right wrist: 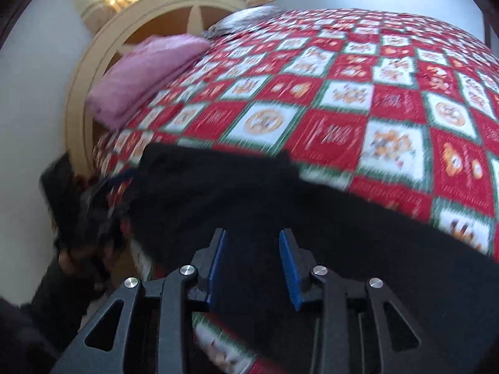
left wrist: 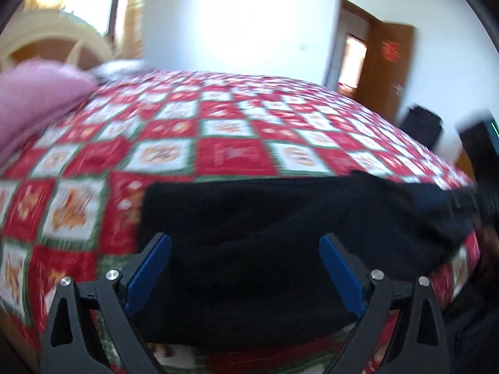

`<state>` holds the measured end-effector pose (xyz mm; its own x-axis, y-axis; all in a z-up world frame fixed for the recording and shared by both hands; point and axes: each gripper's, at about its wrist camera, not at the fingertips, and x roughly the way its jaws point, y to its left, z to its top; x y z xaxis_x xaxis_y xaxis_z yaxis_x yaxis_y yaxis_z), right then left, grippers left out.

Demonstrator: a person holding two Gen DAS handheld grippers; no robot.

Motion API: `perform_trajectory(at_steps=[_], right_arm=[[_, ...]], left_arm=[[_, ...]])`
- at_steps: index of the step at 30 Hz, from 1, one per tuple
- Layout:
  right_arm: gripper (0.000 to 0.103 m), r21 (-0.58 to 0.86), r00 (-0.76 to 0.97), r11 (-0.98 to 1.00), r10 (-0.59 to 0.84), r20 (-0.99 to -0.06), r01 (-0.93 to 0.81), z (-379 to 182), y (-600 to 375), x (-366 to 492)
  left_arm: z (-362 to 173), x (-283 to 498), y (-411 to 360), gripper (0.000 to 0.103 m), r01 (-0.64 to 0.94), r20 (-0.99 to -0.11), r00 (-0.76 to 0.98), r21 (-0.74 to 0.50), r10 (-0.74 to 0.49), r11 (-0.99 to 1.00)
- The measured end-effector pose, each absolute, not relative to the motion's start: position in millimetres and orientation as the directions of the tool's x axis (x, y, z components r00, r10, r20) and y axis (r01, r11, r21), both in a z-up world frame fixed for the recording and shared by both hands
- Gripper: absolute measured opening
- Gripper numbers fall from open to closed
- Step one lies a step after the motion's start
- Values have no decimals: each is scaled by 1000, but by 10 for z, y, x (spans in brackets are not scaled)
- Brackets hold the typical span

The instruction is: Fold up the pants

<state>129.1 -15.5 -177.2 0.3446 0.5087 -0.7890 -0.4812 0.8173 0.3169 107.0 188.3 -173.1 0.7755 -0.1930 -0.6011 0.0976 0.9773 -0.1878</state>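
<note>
Black pants point(left wrist: 265, 233) lie folded near the front edge of a bed with a red, white and green checked quilt point(left wrist: 224, 131). My left gripper point(left wrist: 244, 243) is wide open just above the pants, with its blue pads point(left wrist: 152, 268) on either side of the cloth. In the right wrist view the pants point(right wrist: 249, 193) stretch across the bed's near edge. My right gripper point(right wrist: 252, 237) is open with a narrower gap, above the cloth and holding nothing. The left gripper point(right wrist: 103, 205) shows blurred at the left of the right wrist view.
A pink pillow point(right wrist: 146, 71) lies at the head of the bed by a round wooden headboard point(right wrist: 103, 46). A brown door point(left wrist: 386, 62) stands open at the far right, with dark objects point(left wrist: 421, 124) beside the bed. Both views are motion-blurred.
</note>
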Motion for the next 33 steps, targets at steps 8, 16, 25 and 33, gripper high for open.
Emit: perform_trajectory(at_steps=[8,16,25,33], right_arm=[[37,335,272,831,482,-833,-445,-2153,-176,932],[37,355,322,784,556,-766,-510,-1878,-173,916],[37,298,276,787,500,-821,-540,-2079,-12,814],[37,170,467,891,373,-802,-422,-1753,-570,900]], left_arm=[[-1908,1002,1706,103,114,-649,756,2,-85,993],[-1940,955,1770,103,120,-654,754,61,-51,991],[-1921,1005,1837,103,68,-677,734,5,-47,998],[-1895,1056,1888,103,29,-720,693,-31,-42,999]])
